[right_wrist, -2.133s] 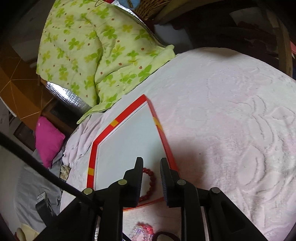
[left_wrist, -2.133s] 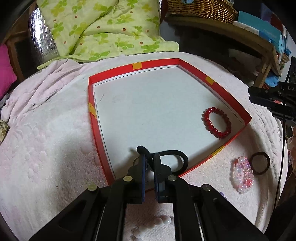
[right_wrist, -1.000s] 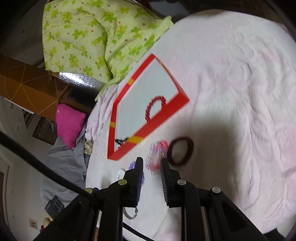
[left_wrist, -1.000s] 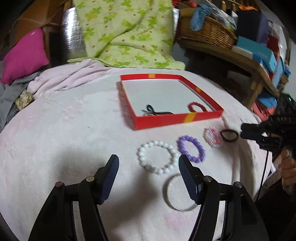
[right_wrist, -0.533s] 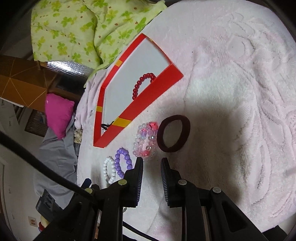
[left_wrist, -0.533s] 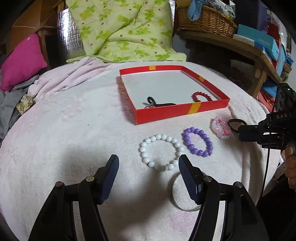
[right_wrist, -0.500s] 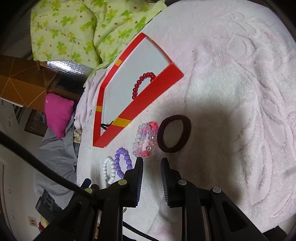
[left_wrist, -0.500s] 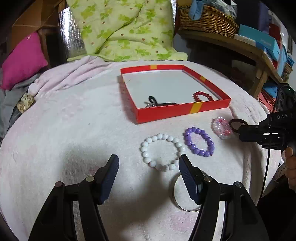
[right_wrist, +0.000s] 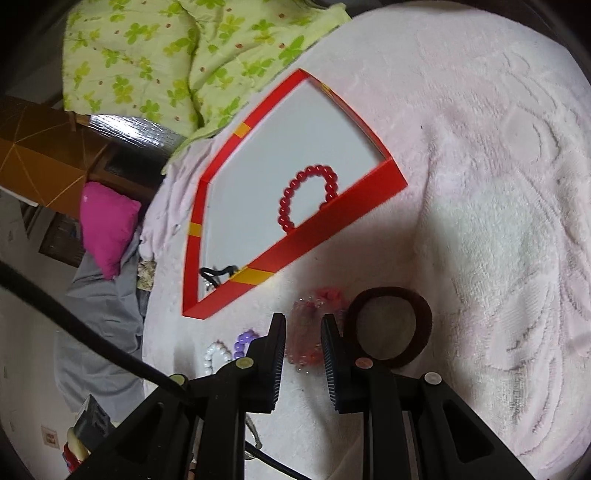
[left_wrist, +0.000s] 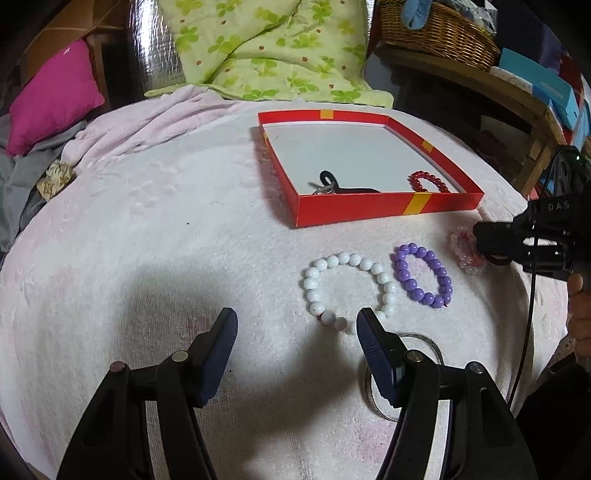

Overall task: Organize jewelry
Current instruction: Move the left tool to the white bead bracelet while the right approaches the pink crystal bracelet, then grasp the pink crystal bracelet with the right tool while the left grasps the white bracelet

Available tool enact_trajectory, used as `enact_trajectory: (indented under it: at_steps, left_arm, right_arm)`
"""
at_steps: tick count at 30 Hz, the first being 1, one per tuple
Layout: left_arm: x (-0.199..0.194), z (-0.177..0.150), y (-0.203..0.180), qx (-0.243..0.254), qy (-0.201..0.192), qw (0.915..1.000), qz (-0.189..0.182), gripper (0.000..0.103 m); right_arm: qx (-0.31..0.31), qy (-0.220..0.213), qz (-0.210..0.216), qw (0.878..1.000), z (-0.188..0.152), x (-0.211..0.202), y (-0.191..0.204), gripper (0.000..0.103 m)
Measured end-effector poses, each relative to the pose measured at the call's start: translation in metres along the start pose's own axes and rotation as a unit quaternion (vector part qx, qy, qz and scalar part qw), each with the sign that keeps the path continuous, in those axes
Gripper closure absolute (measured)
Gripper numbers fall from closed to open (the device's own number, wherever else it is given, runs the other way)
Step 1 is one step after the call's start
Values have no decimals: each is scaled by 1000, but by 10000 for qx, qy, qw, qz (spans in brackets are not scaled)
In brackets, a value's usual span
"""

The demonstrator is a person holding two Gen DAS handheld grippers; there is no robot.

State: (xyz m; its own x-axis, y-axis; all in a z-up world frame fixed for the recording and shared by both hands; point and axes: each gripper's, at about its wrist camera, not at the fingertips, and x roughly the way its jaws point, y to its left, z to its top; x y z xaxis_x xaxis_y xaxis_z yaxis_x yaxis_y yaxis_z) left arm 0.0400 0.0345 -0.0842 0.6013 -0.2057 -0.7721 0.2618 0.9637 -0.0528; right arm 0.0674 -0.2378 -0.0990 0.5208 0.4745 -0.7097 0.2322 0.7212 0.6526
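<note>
A red box (left_wrist: pixel 384 208) with a white floor holds a black hair tie (left_wrist: pixel 332 182) and a red bead bracelet (left_wrist: pixel 428 181); it also shows in the right wrist view (right_wrist: pixel 332 225). In front of it lie a white bead bracelet (left_wrist: pixel 347 286), a purple bead bracelet (left_wrist: pixel 423 275), a pink bead bracelet (right_wrist: pixel 310 332), a dark brown hair tie (right_wrist: pixel 391 326) and a silver bangle (left_wrist: pixel 424 339). My left gripper (left_wrist: pixel 297 345) is open and empty, just short of the white bracelet. My right gripper (right_wrist: pixel 303 332) is slightly open, empty, low over the pink bracelet.
The jewelry lies on a pale pink blanket (left_wrist: pixel 147 240). A green floral quilt (left_wrist: pixel 266 48) and a magenta pillow (left_wrist: pixel 51 99) lie behind. A wicker basket (left_wrist: pixel 436 33) and boxes sit on a wooden shelf at the right.
My left gripper let the black hair tie go in the box, opened and drew back toward the white bracelet. My right gripper has moved down toward the pink bracelet.
</note>
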Motion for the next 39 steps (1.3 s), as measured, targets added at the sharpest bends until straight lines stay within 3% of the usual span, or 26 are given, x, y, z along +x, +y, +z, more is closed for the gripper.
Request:
enact_trajectory:
  at_steps: [10,13,25,32,35,39]
  left_arm:
    - [4,-1,2,-36,114,9999,8,35]
    - [5,-1,3,-58,134,9999,44,35]
    - [19,5,15,-399,298,9987,-108,35]
    - [18,13,14,-563,84,9976,-396,35]
    - [15,14,6,-336,-38,9988,-365,28]
    - [20,9,-16,292,67,9991,-288,28]
  right_arm:
    - [-398,40,-668,9970,2,20,15,80]
    - [-621,-22,-810,9948,0,20,20,94]
    - [-331,-342,96,9988,2,-12,14,94]
    - [-316,-384,332,9982,0,-23,14,94]
    - [-298,-381,368,9981,0,-24,14,94]
    - [-284,-343,406,9982,-1,-23,15,94]
